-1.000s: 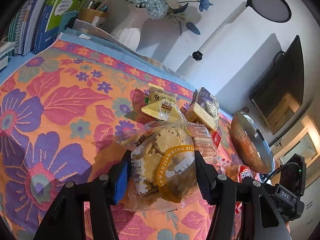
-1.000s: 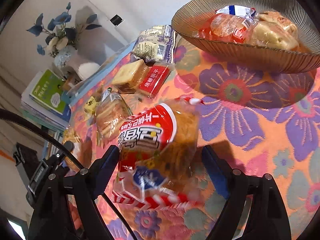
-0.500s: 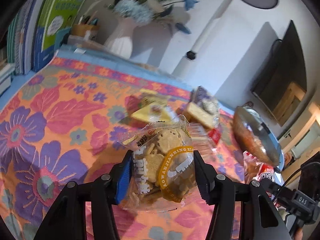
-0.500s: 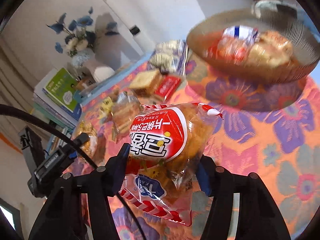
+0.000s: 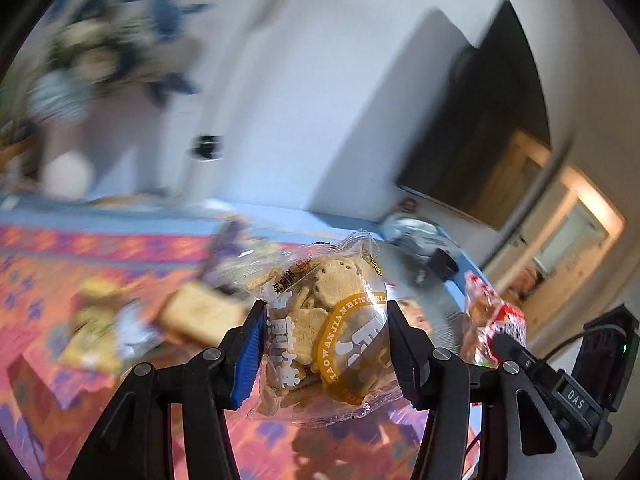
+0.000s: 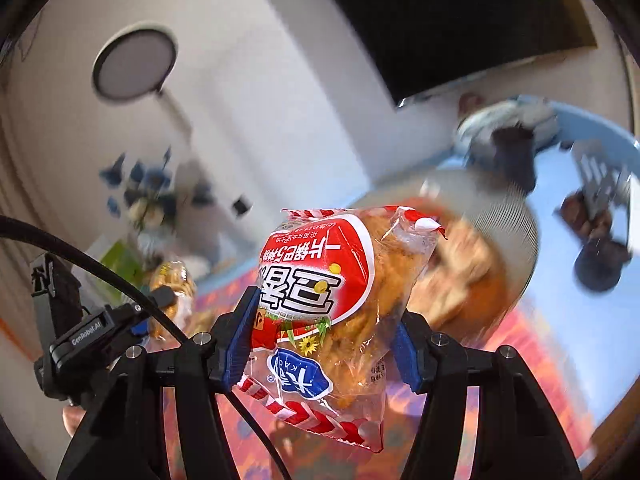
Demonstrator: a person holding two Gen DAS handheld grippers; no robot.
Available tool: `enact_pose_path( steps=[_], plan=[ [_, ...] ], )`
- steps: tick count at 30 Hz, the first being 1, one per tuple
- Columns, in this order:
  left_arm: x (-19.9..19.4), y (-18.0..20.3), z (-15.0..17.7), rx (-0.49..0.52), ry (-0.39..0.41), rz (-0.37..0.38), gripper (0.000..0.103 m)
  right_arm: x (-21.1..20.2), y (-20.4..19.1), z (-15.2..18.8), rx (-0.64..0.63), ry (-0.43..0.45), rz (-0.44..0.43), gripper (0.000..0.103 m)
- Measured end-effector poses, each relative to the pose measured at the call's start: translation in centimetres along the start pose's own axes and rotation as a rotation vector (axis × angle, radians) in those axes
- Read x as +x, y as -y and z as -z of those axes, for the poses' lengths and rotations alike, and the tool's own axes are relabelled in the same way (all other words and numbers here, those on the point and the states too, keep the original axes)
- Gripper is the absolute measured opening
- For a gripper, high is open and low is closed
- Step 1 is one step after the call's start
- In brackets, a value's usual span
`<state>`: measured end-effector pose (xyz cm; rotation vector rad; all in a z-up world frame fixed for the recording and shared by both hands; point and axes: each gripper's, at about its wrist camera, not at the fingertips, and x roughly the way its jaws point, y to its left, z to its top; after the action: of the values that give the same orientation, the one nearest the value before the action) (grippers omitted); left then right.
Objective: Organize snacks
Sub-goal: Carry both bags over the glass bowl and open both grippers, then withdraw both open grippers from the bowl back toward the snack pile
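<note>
A: What does each tool hold, and where?

B: The left gripper [image 5: 324, 346] is closed across the middle of a clear biscuit bag [image 5: 326, 332], lifted above the floral cloth [image 5: 44, 280]. The right gripper [image 6: 324, 340] pinches a red-labelled bread packet [image 6: 332, 292] the same way, in the air near the ribbed bowl [image 6: 516, 224].

A: How would they handle?

B: Probably light, crinkly and slippery — the biscuits brittle, the bread soft. A mid-body grip with gentle pressure seems safest.

A: Do the views differ?

B: Only the left view shows blurred snacks [image 5: 200, 316] lying on the cloth — the right shows the bowl's filled inside.
</note>
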<state>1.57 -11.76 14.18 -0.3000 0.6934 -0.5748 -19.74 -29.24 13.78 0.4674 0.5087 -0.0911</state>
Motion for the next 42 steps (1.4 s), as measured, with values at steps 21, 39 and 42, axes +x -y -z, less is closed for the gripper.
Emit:
enact_pose_path(
  steps=[21, 39, 42],
  plan=[
    [10.6, 5.3, -2.8, 0.174, -0.065, 0.009, 0.082, 3.7, 6.4, -4.6, 0.027, 0.019, 0.158, 0.072],
    [-9.2, -10.1, 4.6, 0.001, 0.084, -0.355, 0.083, 4.5, -6.8, 3.8, -0.202, -0.138, -0.123, 0.079],
    [-8.9, -13.6, 7.0, -0.045, 0.051, -0.438, 0.083, 7.5, -8.4, 6.5, -0.237, -0.210, -0.149, 0.079]
  ],
)
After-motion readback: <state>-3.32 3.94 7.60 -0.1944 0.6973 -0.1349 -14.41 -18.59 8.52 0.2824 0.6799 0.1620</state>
